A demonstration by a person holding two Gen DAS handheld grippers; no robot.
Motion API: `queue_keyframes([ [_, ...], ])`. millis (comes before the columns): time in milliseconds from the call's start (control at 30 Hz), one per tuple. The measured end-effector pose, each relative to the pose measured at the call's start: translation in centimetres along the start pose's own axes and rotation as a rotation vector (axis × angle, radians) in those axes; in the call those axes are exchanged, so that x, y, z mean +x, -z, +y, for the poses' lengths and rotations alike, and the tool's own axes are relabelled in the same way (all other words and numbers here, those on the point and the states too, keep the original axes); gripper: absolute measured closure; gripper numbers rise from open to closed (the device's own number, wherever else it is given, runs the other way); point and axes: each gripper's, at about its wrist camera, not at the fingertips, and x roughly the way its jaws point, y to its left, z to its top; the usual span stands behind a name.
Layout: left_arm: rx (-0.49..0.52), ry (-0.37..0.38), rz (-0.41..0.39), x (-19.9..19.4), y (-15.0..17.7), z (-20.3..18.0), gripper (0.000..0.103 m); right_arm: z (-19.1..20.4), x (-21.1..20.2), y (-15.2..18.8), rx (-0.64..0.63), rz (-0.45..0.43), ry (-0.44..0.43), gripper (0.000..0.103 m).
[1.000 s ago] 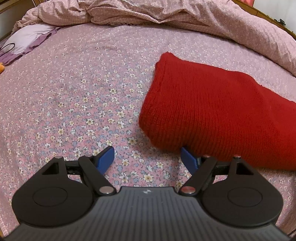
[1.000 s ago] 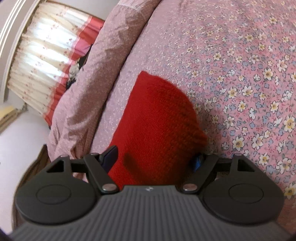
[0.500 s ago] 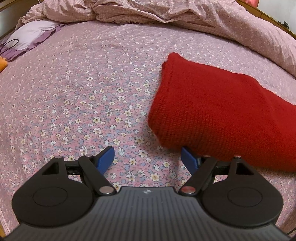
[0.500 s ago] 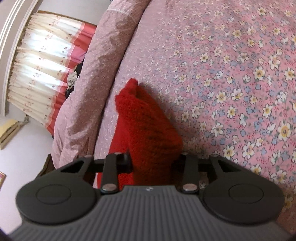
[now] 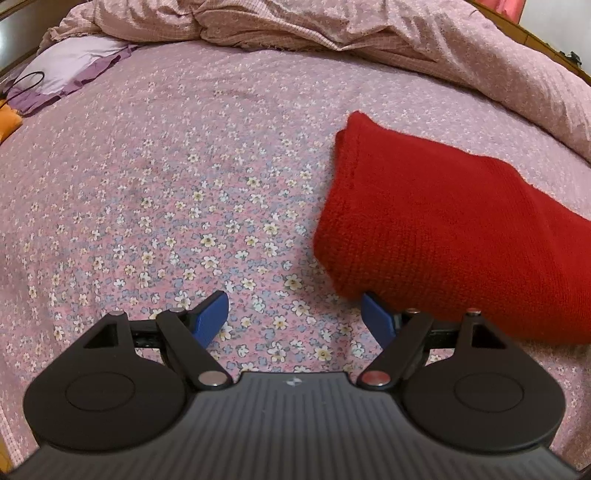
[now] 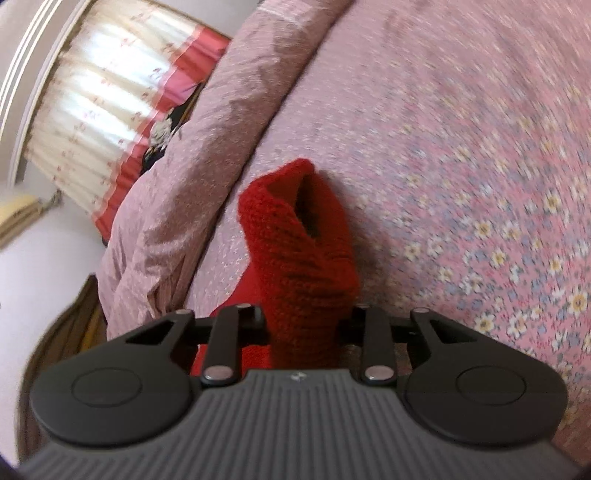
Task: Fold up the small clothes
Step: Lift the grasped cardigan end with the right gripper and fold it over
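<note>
Right claw [image 6: 304, 325]: jaws closing on a bunched end of the red knit garment [image 6: 295, 251], wool packed between them, pads hidden by the fabric. The pinched end stands up as a thick roll with an open mouth at its top, lifted clear of the bedsheet [image 6: 461, 147].

Left claw [image 5: 293, 319]: jaws wide, nothing between them, only flowered sheet showing in the gap. Its right finger [image 5: 376, 319] sits at the near lower edge of the garment [image 5: 443, 229], touching or just under the hem; cannot tell which.

Garment lies on the bed, to the right of and beyond the left claw. Long axis runs from the rounded corner near mid-bed out to the right edge of the left view. The right claw has the garment; the left is only beside it. Judgement: the next fold turns on the left claw shifting right to take the near corner.

Left view shows the garment's flat spread and its outline, with a rumpled quilt [image 5: 332, 29] behind. Right view shows none of that spread, only the gripped roll, plus a curtain [image 6: 103, 92] and floor beyond the bed edge; the sheet is blurred there.
</note>
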Motion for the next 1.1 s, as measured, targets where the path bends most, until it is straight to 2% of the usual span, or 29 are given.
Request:
queue_keyframes([
  [400,-0.006,0.016,-0.017,-0.5,-0.5,0.7,0.02,4.6,0.0,0.1,-0.201,-0.033,0.005,0.074],
  [833,-0.047,0.007,-0.044,-0.9,-1.5,2.4,0.02,10.7,-0.1,1.4,-0.406,-0.043,-0.105,0.075],
  [1100,-0.081,0.003,-0.062,-1.2,-2.0,4.1,0.02,15.6,1.5,4.1,-0.545,-0.012,-0.148,0.075],
])
